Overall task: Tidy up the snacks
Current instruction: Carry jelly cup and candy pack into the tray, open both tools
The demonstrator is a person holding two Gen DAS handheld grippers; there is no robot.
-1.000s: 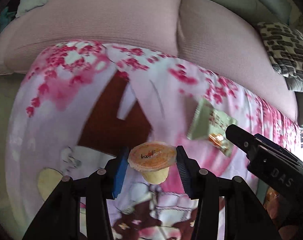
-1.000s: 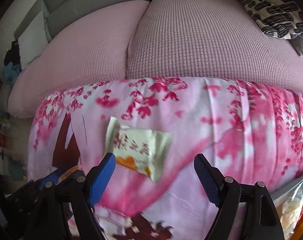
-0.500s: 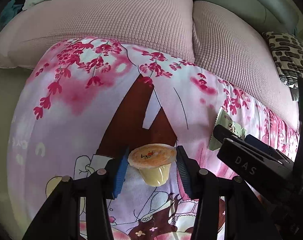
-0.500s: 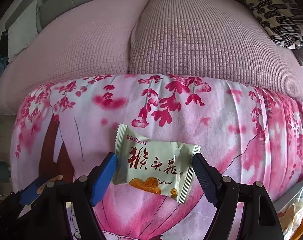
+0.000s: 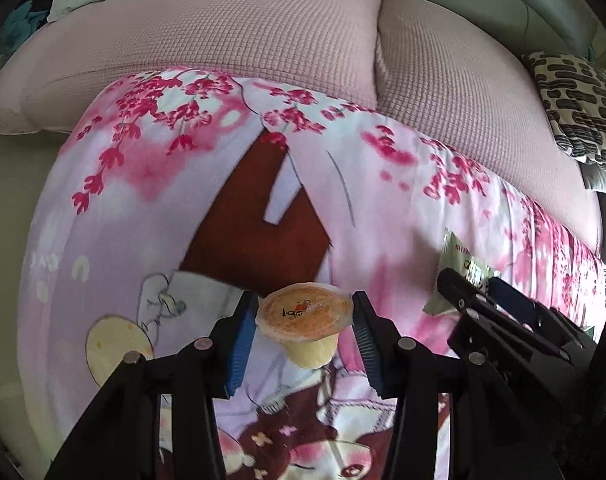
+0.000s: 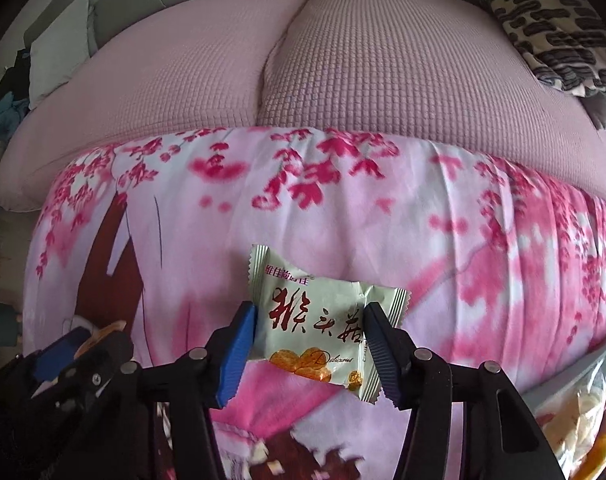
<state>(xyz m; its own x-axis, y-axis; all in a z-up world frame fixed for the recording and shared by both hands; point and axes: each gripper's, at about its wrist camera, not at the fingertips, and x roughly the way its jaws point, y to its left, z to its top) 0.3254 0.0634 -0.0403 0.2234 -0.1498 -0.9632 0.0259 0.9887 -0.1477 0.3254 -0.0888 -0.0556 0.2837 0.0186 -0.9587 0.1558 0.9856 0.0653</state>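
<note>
- Left gripper (image 5: pixel 305 330): pads clamped on the rim of a jelly cup (image 5: pixel 305 322), held above the blanket (image 5: pixel 183 208); light, stiff rim, thin foil lid
- Right gripper (image 6: pixel 309 338): jaws closing on the snack packet (image 6: pixel 323 328) lying on the blanket, pads seemingly touching its sides; light, crinkly, contents probably crushable, so grip gently
- Beyond: sofa cushion (image 6: pixel 383 80)

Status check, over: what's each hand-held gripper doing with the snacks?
Left hand-held gripper shut on jelly cup. Right hand-held gripper closing, pads at the snack packet on the blanket. Nothing in the way.
</note>
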